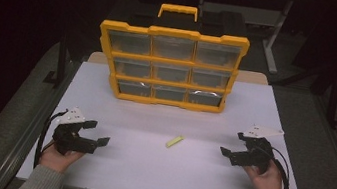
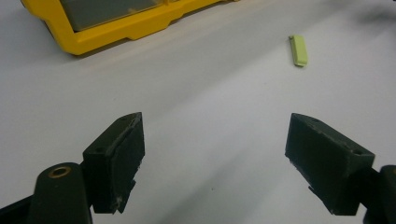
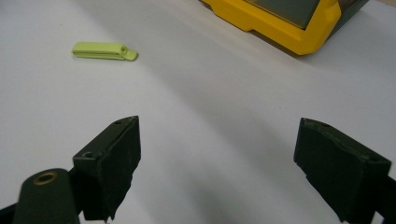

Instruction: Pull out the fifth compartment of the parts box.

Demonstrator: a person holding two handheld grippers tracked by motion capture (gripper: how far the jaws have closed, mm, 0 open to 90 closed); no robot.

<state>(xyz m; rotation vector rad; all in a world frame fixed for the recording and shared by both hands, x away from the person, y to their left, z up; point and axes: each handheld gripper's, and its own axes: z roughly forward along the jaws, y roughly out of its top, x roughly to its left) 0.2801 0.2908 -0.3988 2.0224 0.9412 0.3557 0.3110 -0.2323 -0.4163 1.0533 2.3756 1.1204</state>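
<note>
A small yellow-green flat piece (image 1: pixel 174 141) lies on the white table (image 1: pixel 145 172) near its middle, between my two grippers. My left gripper (image 1: pixel 98 133) rests at the table's left, held by a hand, its jaws wide open and empty. In the left gripper view the piece (image 2: pixel 298 50) lies ahead to the right of the open gripper (image 2: pixel 215 154). My right gripper (image 1: pixel 233 143) rests at the table's right, open and empty too. Its own view shows the piece (image 3: pixel 103 51) ahead to the left of the gripper (image 3: pixel 217 161).
A yellow organiser case (image 1: pixel 170 65) with clear-fronted drawers and a handle stands upright at the table's far side. Its lower corner shows in both gripper views (image 2: pixel 116 28) (image 3: pixel 280 23). Dark floor and table legs surround the table.
</note>
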